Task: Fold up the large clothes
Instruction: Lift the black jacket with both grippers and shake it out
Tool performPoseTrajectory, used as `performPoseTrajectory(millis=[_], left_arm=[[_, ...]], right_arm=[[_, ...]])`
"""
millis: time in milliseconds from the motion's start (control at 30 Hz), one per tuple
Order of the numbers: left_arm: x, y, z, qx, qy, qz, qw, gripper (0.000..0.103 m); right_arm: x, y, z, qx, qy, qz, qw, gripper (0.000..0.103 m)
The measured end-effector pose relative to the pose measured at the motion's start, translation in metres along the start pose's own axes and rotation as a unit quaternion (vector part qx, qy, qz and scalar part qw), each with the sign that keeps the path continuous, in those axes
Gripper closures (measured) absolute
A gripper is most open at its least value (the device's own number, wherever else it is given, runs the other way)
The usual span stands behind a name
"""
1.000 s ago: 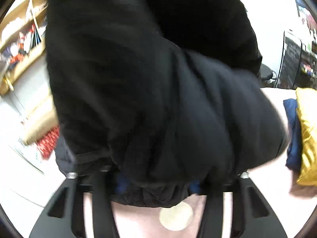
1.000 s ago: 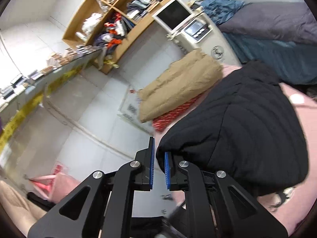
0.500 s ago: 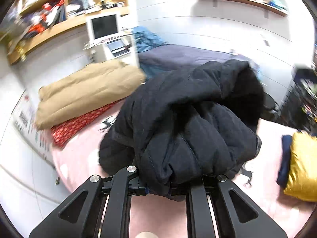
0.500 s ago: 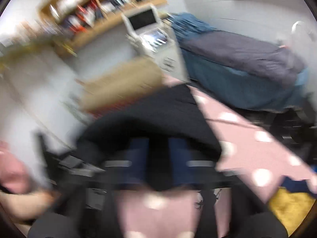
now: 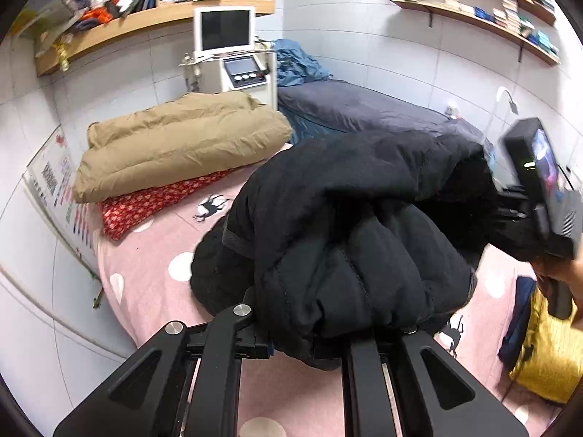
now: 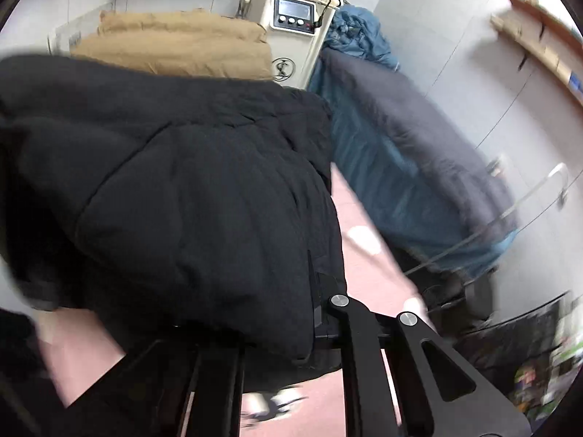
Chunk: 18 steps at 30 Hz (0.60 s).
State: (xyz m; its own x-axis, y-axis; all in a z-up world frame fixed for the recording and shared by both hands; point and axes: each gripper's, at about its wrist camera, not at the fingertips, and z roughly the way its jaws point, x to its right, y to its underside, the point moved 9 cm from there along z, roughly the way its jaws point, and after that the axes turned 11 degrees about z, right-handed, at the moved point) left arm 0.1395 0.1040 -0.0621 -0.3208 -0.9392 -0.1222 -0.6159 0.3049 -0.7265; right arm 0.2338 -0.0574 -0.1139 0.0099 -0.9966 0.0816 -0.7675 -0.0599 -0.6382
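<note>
A black puffer jacket (image 5: 346, 240) hangs bunched above the pink dotted bed cover (image 5: 153, 280). My left gripper (image 5: 306, 342) is shut on its lower hem, and the padding bulges over the fingertips and hides them. In the right wrist view the same jacket (image 6: 189, 196) fills the left half of the picture. My right gripper (image 6: 280, 331) is shut on its near edge, with the cloth draped over the left finger. The right gripper's body (image 5: 535, 189), held by a hand, shows at the jacket's far right side.
A folded tan duvet (image 5: 182, 142) lies on red patterned cloth (image 5: 145, 204) at the bed's far left. A yellow garment (image 5: 546, 357) and a navy one (image 5: 517, 320) lie at the right. Behind stand a white machine with a screen (image 5: 237, 54) and a grey-blue bed (image 5: 364, 109).
The jacket, which smothered the left view, now hangs bunched and lifted from the left gripper. The right gripper, shut and empty beside the jacket, swung down and closed on its edge.
</note>
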Motion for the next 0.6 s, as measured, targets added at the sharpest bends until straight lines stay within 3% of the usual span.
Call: performPoseTrajectory(millis=[133, 233, 300, 367, 433, 500, 533, 600], left_arm=[[-0.032, -0.009, -0.014, 0.003, -0.024, -0.023, 0.9994, 0.092], [-0.067, -0.021, -0.036, 0.026, -0.052, -0.046, 0.9973, 0.092], [-0.083, -0.037, -0.06, 0.058, -0.082, -0.038, 0.9942, 0.092], [-0.097, -0.063, -0.098, 0.105, -0.116, -0.033, 0.9871, 0.092], [-0.106, -0.089, -0.134, 0.155, -0.122, -0.048, 0.9791, 0.092], [-0.111, -0.123, -0.179, 0.214, -0.136, -0.054, 0.9659, 0.092], [-0.11, -0.136, -0.195, 0.238, -0.14, -0.05, 0.9597, 0.092], [-0.101, -0.17, -0.236, 0.294, -0.138, -0.041, 0.945, 0.092]], right_arm=[[-0.032, -0.01, -0.084, 0.044, -0.121, -0.021, 0.991, 0.094], [-0.057, -0.027, -0.181, 0.081, -0.262, -0.011, 0.962, 0.094], [-0.068, -0.032, -0.227, 0.102, -0.306, -0.022, 0.946, 0.094], [-0.072, -0.047, -0.286, 0.13, -0.396, 0.006, 0.909, 0.094], [-0.069, -0.066, -0.335, 0.161, -0.465, 0.028, 0.87, 0.095], [-0.077, -0.074, -0.378, 0.185, -0.527, 0.032, 0.829, 0.095], [-0.077, -0.08, -0.407, 0.208, -0.564, 0.021, 0.799, 0.095], [-0.074, -0.084, -0.447, 0.242, -0.603, 0.007, 0.76, 0.095]])
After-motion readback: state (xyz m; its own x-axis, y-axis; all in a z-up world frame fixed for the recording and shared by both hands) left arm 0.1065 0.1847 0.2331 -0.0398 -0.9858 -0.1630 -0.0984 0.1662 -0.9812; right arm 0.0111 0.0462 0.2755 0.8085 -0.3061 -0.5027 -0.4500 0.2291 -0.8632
